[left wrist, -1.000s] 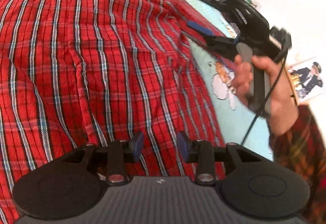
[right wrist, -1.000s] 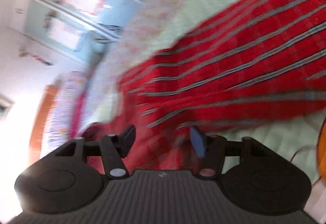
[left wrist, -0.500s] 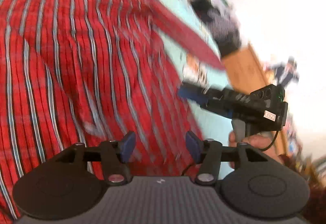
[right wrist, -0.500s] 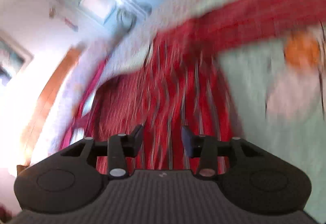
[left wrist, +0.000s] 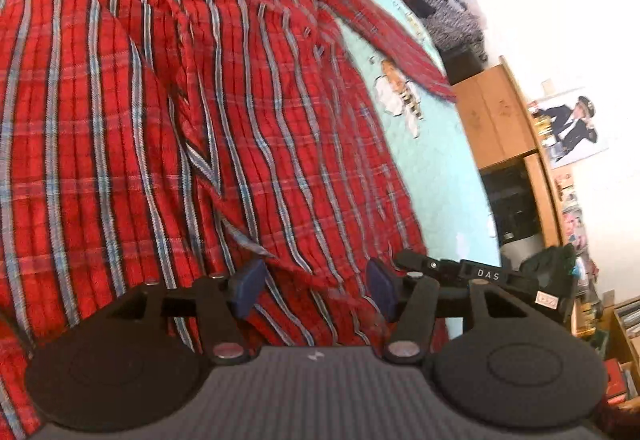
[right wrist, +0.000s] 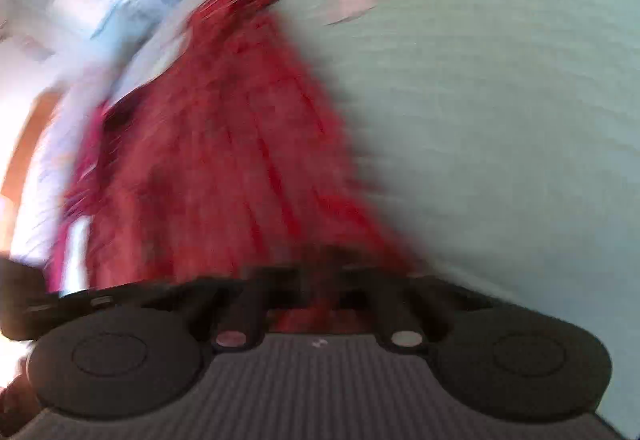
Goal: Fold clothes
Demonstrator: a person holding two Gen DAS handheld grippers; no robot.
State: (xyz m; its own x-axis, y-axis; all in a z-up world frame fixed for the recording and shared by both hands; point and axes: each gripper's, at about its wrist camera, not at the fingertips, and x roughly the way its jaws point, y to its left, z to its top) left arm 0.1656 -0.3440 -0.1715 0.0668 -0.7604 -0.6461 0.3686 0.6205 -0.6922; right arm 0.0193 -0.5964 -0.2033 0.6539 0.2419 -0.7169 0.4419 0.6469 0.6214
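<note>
- Your shirt (left wrist: 200, 112) lies spread over the bed (left wrist: 436, 168), red plaid face up, with one sleeve (left wrist: 384, 36) stretched out across the pale green sheet toward the far side.
- Your left tongs (left wrist: 314, 290) stand spread above the near hem; the cloth lies under the gap and the blue pads (left wrist: 246, 286) press on nothing. Their jaws have just been opening.
- Your right tongs (right wrist: 316, 280) are pressed together, having just closed. That view is badly smeared, and red cloth fills the space at the tips, so whether they pinch the hem or have shut beside it cannot be told.
- In the left view the right tongs (left wrist: 452, 268) sit just beside the left pair, at the hem's edge near the bare sheet.
- Risk: if the right tongs caught only a thread-thin edge, or nothing, a lift would leave that corner behind and the fold would go crooked. The blur suggests a fast hand, which makes a shallow bite more likely.
- Risk: lift with the right while your left is open and the hem rises on one side only, dragging the body askew and bunching the ridge (left wrist: 208, 168) already running down the middle.
- Risk: the loose sleeve may trail or tuck under if the body is folded before it is laid in.
- Risk: with both tools this close, they could knock together as your left closes.
</note>
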